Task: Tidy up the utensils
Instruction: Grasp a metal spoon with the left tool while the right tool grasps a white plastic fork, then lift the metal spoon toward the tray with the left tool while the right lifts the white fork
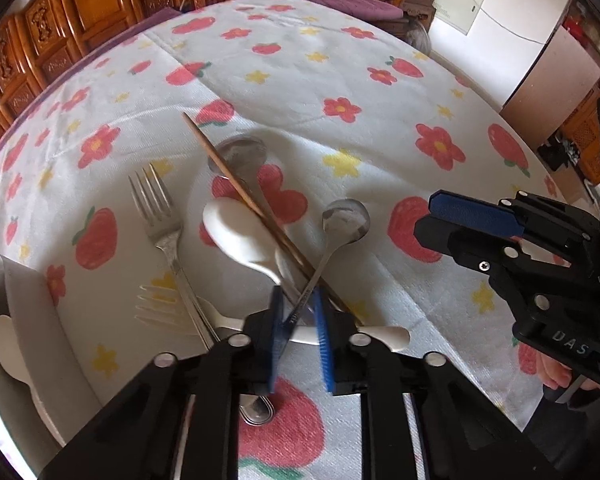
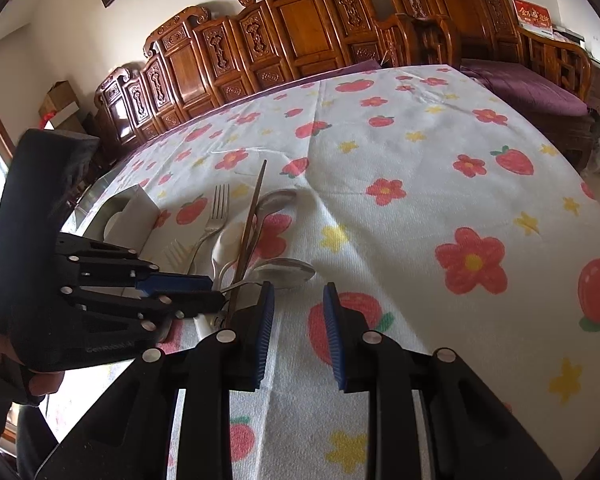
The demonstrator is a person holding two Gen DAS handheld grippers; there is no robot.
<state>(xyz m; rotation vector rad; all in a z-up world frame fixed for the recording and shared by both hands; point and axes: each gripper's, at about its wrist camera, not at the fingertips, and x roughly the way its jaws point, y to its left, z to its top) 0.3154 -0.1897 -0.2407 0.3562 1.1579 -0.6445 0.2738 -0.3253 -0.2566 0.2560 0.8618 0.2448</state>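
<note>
Left claw (image 1: 298, 320) clamped on spoon (image 1: 342, 220) handle (thin, slick steel). Right claw (image 2: 299, 328) part open, empty. Best gripped mid-handle, clear of chopsticks (image 1: 240, 188).

You see carved brown wooden chairs (image 2: 300, 40) | white wall (image 2: 76, 32) | purple seat cushion (image 2: 528, 88) | bright daylight

Shiny metal spoon (image 1: 346, 216), matt cloth (image 1: 380, 140)

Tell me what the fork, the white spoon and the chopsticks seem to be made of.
Fork: probably steel, shiny grey with bright glints. White spoon: looks like ceramic, perhaps plastic; smooth, glossy, opaque white. Chopsticks: likely wood or bamboo; matte brown, without shine.
</note>
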